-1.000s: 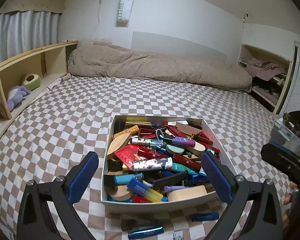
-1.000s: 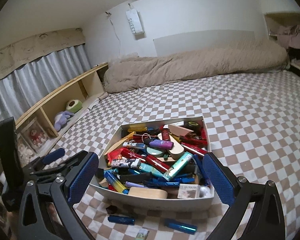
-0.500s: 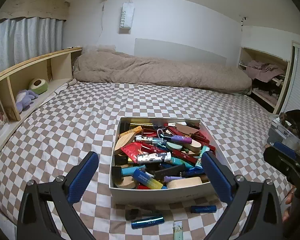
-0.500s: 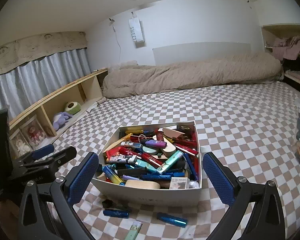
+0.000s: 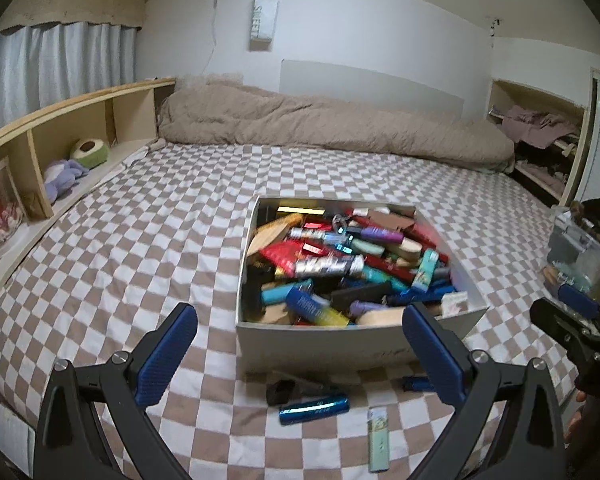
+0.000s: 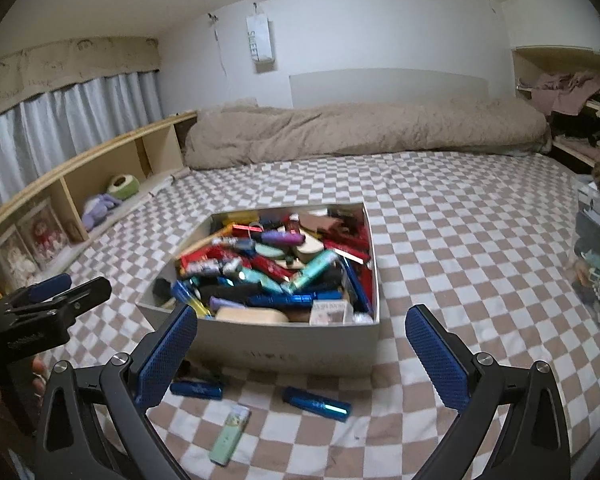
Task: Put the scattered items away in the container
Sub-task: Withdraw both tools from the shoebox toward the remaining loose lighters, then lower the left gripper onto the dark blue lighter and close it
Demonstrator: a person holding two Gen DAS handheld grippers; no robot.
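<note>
Both your grippers are spread wide and empty: the left gripper point(image 5: 300, 350) and the right gripper point(image 6: 302, 350) each hover short of the box point(image 5: 340, 344), which sits on the checked bedspread point(image 5: 140, 260) already heaped with lighters and small sticks.

Four strays lie on the cloth just in front of the box's near wall. The shiny blue tube point(image 6: 315, 399) looks like hard, smooth metal, so it is probably light but slick and ready to roll; close across its middle, jaws square to its long axis. The second blue tube point(image 6: 196, 389) sits close to the wall and calls for the same grip. The pale green lighter point(image 6: 230, 435) is flat plastic, stiff and light; pinch its two long edges rather than its faces. The small black piece point(image 5: 280, 392) lies beside the wall, too blurred to judge.

The bedding is soft and will give, so press down a little before closing, or the pads may skate over the item.
</note>
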